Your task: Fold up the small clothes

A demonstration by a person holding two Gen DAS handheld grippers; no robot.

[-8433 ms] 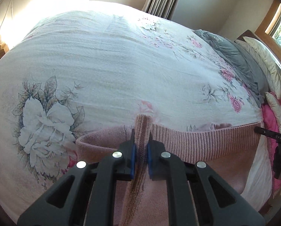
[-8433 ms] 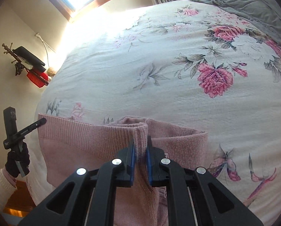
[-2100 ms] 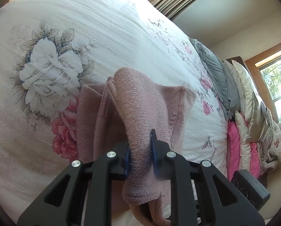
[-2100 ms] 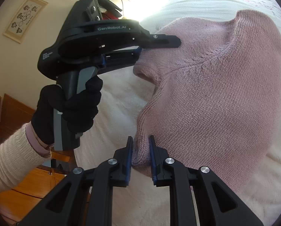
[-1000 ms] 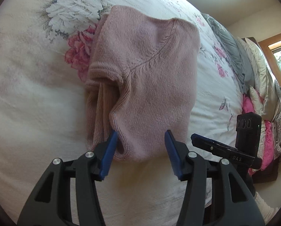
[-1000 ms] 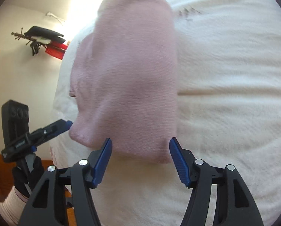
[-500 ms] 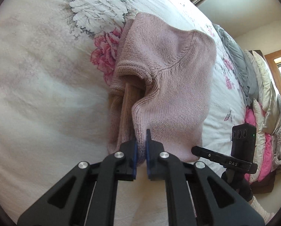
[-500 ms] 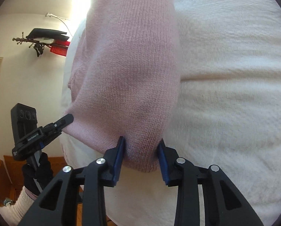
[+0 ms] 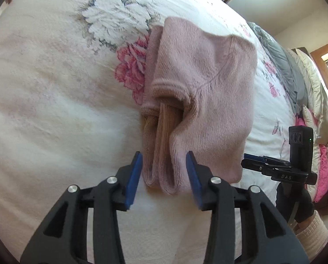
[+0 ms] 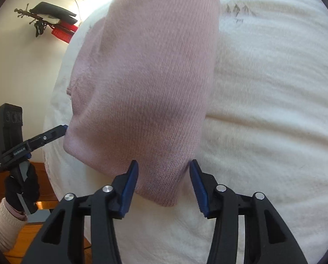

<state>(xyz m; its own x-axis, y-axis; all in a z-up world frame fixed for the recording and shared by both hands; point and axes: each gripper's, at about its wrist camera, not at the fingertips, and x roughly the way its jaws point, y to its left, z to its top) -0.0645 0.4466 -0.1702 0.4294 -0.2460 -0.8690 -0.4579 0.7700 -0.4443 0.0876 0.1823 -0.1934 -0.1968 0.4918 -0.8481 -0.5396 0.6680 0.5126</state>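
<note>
I see the folded pink knitted sweater [image 9: 203, 101] lying on the white bedspread printed with pink and grey roses [image 9: 54, 92], its collar opening and ribbed folds turned toward my left wrist camera. My left gripper [image 9: 164, 171] has its black arms and blue-padded fingers [image 9: 134, 176] spread moderately wide on either side of the near left corner of the bundle; the pads sit just beside the knit and grasp nothing. From the right wrist view, my right gripper [image 10: 164, 180] is likewise parted, its blue pads [image 10: 198, 187] flanking the near corner of the sweater [image 10: 146, 83] without pinching it, so the garment rests on the bedspread [image 10: 273, 110] by itself. Each camera catches the other tool at the sweater's far near-edge corner, held in a black-gloved hand [image 10: 21, 187] with a cream knitted sleeve [image 10: 3, 224]. Grey and pink pillows [image 9: 306, 101] are stacked along the far right side of the bed.
</note>
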